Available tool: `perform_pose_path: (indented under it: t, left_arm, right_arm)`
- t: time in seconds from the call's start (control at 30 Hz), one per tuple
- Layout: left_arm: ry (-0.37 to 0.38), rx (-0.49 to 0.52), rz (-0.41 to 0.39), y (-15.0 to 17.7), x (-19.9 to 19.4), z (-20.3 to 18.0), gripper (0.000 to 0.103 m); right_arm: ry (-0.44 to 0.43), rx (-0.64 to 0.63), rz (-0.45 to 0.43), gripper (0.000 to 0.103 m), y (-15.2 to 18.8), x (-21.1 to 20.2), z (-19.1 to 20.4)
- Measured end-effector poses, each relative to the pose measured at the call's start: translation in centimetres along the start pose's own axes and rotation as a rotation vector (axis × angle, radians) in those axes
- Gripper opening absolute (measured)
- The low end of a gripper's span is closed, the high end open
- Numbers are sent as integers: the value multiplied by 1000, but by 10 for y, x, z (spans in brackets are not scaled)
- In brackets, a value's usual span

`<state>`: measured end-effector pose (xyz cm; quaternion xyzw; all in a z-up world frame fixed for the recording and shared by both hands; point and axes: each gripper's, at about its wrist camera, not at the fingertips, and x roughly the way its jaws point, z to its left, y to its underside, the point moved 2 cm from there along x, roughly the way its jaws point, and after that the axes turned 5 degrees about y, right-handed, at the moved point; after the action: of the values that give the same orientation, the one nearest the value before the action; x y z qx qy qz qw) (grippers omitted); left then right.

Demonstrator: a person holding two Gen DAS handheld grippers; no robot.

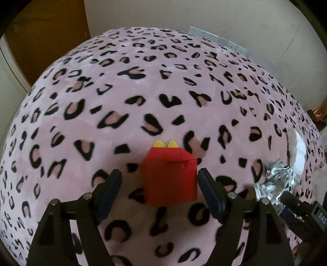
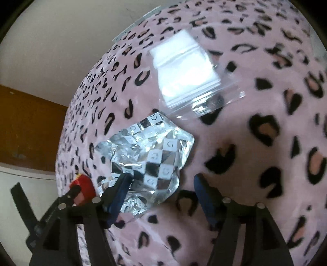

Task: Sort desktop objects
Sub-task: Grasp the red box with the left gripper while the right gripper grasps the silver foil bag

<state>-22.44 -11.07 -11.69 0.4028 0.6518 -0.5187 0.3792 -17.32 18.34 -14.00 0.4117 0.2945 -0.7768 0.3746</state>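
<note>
A pink leopard-print blanket (image 1: 143,86) covers the worktop, and every item lies on it.

The left claw (image 1: 159,174) hangs over the blanket with its jaws wide. Between them sits a small red box (image 1: 169,176) with two yellow tabs (image 1: 165,143) poking up at its far side. The dark blue pads (image 1: 113,184) stand apart from the box on the left; on the right the pad is just beside the box's edge, and contact cannot be told. The box rests on the blanket, well in from the worktop's edges.

To the right of the box lies a crumpled clear bag with a silver-and-white checker print (image 2: 151,155), its squares carrying tiny smiley marks. The right claw (image 2: 161,180) is over the near part of this bag with its jaws parted; one pad (image 2: 120,190) lies on or against the bag's left part, while the other finger stands on bare blanket clear of the bag. The bag is not pinched.

Beyond the checkered bag, touching or just overlapping its far corner, is a clear zip pouch holding a stack of white sheets (image 2: 186,67). It is blurred.

In the right wrist view the red box (image 2: 84,189) shows at the lower left, just beside the checkered bag, with the left claw's black frame across it. Past the worktop's far edge is a pale wall (image 1: 184,14), a brown panel (image 1: 45,36), and a grey strip (image 1: 216,38) at the far edge.
</note>
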Motion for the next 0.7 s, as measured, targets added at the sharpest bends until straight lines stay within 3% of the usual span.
perform_pose_path:
  t: [0.17,0.33,0.4,0.47,0.5,0.53,0.7]
  left_arm:
    - [-1,-16,34,-1,26,-3,77]
    - [-13,-51,18,-2,37,1,76]
    - [-18,-52,10,-1,36,2,67]
    - [-23,-49,1,0,34,3,52]
    - [-23,-49,-3,1,33,4,53]
    - [-13,-53,-9,2,32,6,53]
    - [-5,-66,-34,13,19,14,52]
  right_arm:
    - [-41,42,-3,74,-5,14,6]
    - [-60,46,-49,75,-9,22,13]
    - [-73,31,-68,75,-9,25,13]
    - [-90,26,-72,74,-9,27,13]
    - [-102,25,-71,67,-9,27,12]
    - [-117,22,-66,52,-9,27,13]
    - [-148,-7,-56,51,-4,22,14]
